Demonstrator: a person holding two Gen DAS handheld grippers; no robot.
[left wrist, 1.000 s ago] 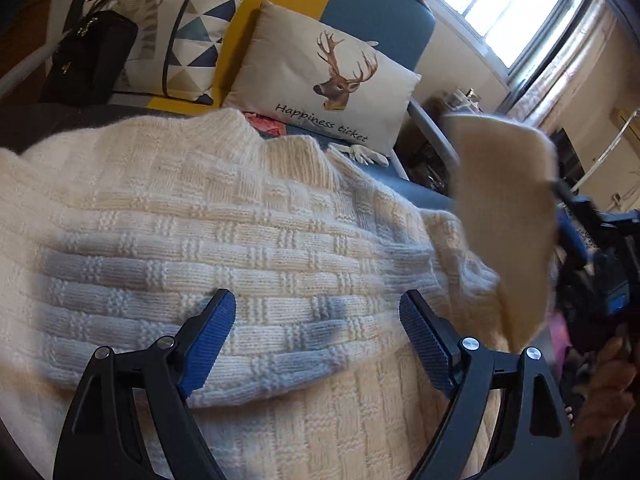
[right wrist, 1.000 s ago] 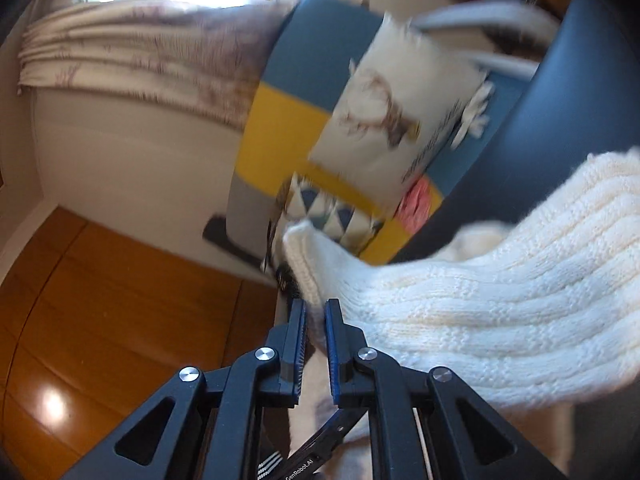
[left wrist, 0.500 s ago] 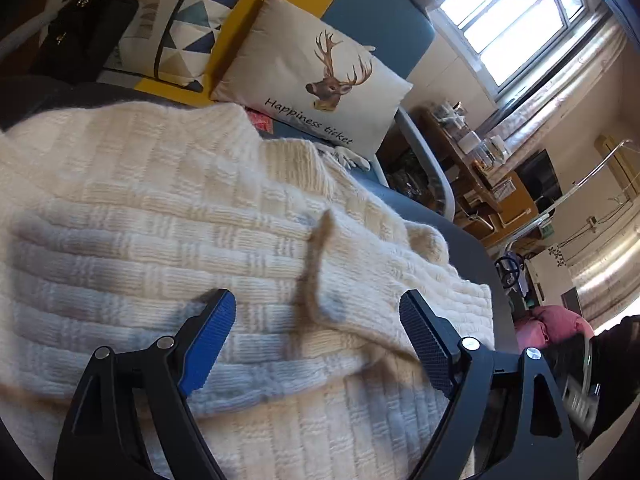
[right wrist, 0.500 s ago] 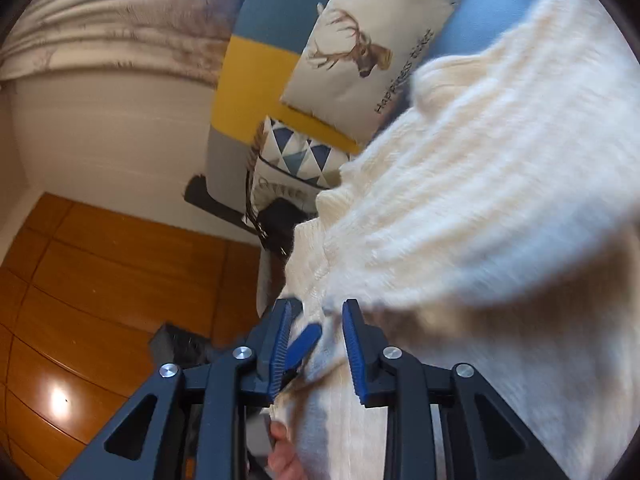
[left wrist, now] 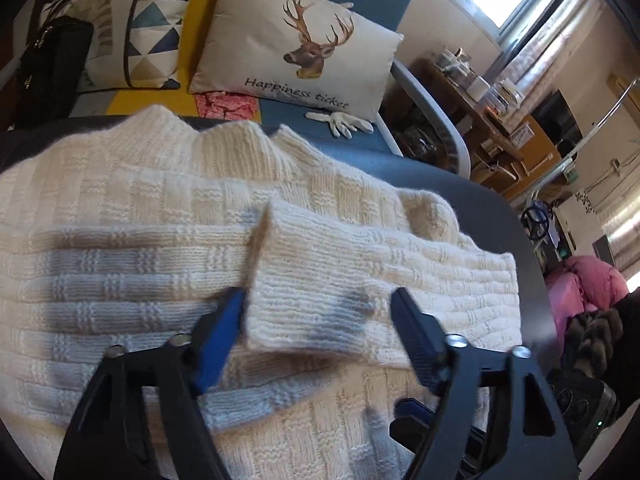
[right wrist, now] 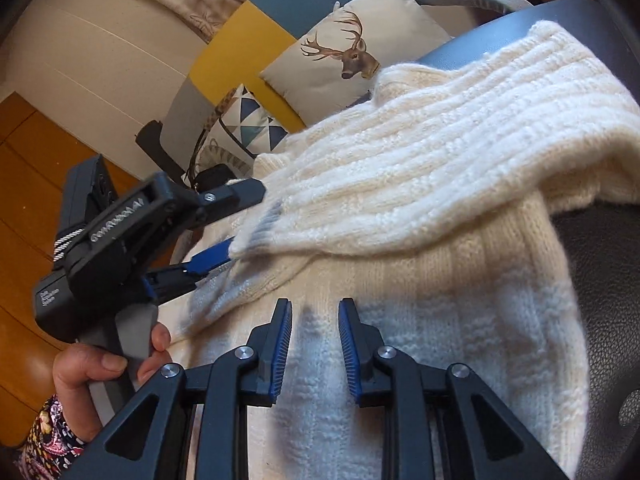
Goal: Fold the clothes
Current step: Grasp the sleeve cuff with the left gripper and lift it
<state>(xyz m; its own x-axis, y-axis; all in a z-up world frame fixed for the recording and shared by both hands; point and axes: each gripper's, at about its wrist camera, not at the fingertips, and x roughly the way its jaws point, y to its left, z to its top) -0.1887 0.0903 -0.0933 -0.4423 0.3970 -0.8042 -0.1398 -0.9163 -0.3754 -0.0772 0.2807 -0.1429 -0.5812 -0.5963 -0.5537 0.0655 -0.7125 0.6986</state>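
Both claws stood apart and held nothing: my left claw (left wrist: 316, 322) straddled the cuff of the folded sleeve (left wrist: 360, 280), and my right claw (right wrist: 314, 344) hovered low over the sweater (right wrist: 440, 320). That cream knit lay spread on the dark tabletop (left wrist: 480, 208), the sleeve laid across its body. I judged the thick sleeve could spring back or slide off, since nothing pinned it, and a blue pad might snag the loose knit. Beyond, the deer pillow (left wrist: 296, 44) read "Happiness ticket"; the lettering on my left tool was too blurred to read.
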